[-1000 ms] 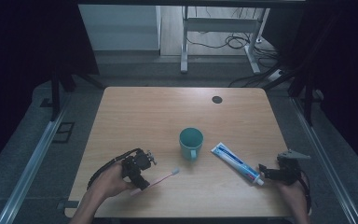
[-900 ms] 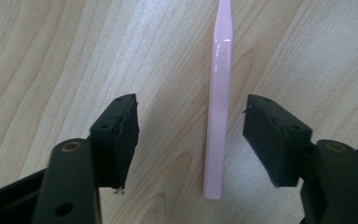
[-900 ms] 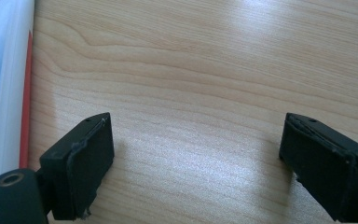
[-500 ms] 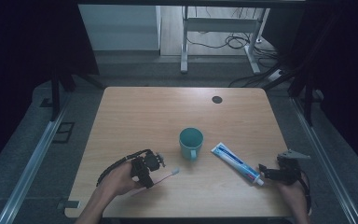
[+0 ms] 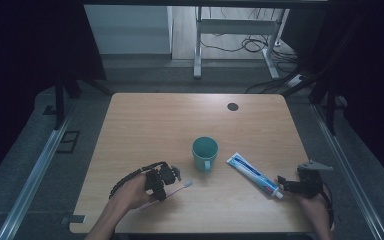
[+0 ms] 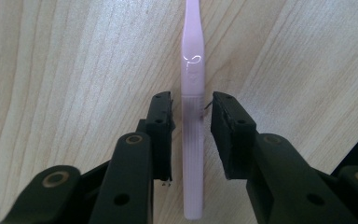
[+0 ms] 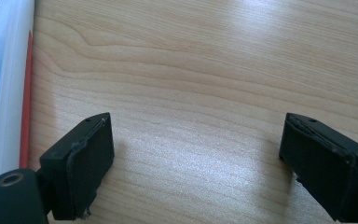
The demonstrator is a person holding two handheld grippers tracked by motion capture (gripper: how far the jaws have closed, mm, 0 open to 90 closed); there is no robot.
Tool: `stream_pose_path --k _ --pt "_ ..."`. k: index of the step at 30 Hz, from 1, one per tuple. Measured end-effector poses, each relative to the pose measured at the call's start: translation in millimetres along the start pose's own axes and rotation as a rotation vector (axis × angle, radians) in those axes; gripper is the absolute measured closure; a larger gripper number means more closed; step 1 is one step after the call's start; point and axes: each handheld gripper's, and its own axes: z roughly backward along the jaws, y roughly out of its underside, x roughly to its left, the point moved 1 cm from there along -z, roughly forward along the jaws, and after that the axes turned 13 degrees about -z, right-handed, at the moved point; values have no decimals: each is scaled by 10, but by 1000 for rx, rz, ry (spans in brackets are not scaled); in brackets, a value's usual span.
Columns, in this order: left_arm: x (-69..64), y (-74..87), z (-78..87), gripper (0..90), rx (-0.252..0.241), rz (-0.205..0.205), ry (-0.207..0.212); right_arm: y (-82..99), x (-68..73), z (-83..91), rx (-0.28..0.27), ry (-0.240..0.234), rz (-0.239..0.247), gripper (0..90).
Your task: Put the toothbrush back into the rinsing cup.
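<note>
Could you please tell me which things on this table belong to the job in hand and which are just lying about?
In the job:
- pink toothbrush, between the left gripper jaws, which have just been closing

Lying about:
- teal mug
- toothpaste tube, beside the open right gripper

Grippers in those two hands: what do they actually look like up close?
Both are black. The left gripper has two flat rectangular pads on hinged links with brass-coloured pivot pins, and a black cable loops off it. The right gripper has the same blocky pads, worn at the edges, and a grey three-cornered plate on top. Forearms look bare.
</note>
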Motion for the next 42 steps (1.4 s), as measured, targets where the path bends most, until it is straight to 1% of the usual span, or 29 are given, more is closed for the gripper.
stream_pose_path --k 10,11,14,18,24,26,28,30,31,34,42 --pt "7 -45 -67 710 24 -1 -8 0 0 0 0 0 0 97" --pt "3 -48 -77 715 25 5 -9 0 0 0 0 0 0 97" --pt "7 -50 -77 730 21 1 -11 0 0 0 0 0 0 97" --pt "4 -53 -77 773 20 12 -5 0 0 0 0 0 0 97" --pt "14 -50 -78 785 19 16 0 0 0 0 0 0 0 97" --pt "23 -42 -73 788 21 18 15 0 0 0 0 0 0 97" --pt "26 -38 -72 789 20 17 19 0 0 0 0 0 0 97" --pt "31 -23 -60 789 6 30 29 0 0 0 0 0 0 97" --pt "40 -17 -49 789 4 22 29 0 0 0 0 0 0 97" --pt "43 -1 -16 790 -11 29 30 0 0 0 0 0 0 97" --pt "46 24 86 790 -45 16 19 0 0 0 0 0 0 97"
